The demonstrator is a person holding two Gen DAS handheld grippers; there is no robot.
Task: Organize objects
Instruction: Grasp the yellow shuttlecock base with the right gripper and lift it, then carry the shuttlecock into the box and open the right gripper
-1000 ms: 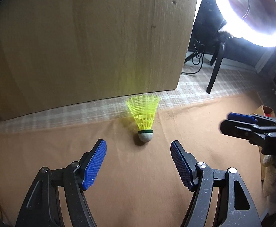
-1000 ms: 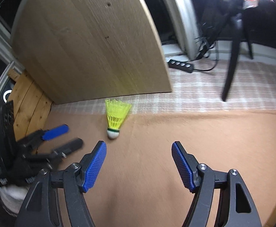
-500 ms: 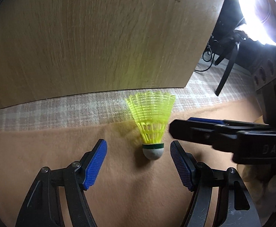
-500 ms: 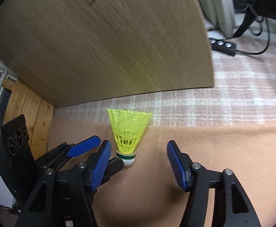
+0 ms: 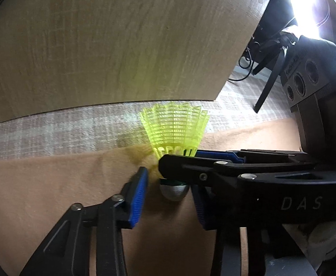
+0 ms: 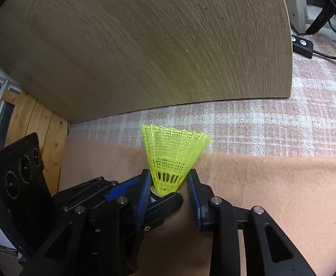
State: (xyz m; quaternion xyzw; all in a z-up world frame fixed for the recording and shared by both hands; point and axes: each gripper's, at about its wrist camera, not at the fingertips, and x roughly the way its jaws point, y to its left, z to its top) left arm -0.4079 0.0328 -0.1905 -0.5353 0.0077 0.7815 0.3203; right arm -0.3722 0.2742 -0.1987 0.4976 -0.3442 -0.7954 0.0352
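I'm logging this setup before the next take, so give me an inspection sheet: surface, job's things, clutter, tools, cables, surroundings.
Surface: tan cloth, with a plaid mat behind it.
Job's things: one yellow shuttlecock, standing cork down on the cloth.
Clutter: nothing seen.
Tools: left tool is closing around the cork; a gap shows at its left pad. Right tool is closing around the skirt base, pads about at the skirt.
Cables: power strip with a black cord on the mat.
Surroundings: wooden panel behind; bright lamp on a stand.
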